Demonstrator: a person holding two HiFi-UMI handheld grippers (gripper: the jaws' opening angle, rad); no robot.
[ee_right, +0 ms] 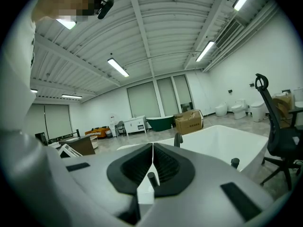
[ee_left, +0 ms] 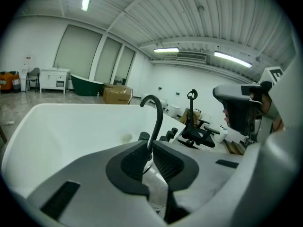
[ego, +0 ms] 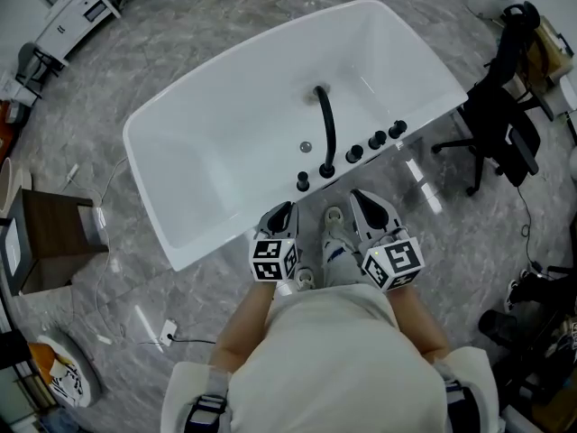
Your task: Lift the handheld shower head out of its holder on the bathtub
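The left gripper's (ee_left: 148, 148) fingers (ee_left: 133, 162) are pressed together on nothing. The right gripper's (ee_right: 152, 151) fingers (ee_right: 168, 166) are likewise closed and empty. In the head view's lower centre, the 2 grippers hover just below the bathtub's (ego: 180, 165) near rim. There the handheld shower head (ego: 302, 181) stands in its holder, left of the black spout (ego: 326, 126).

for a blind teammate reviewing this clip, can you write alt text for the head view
A person holds the left claw and right claw, both shut, close to the near rim of a white bathtub, where a curved black spout and black knobs stand. A black office chair sits at right.
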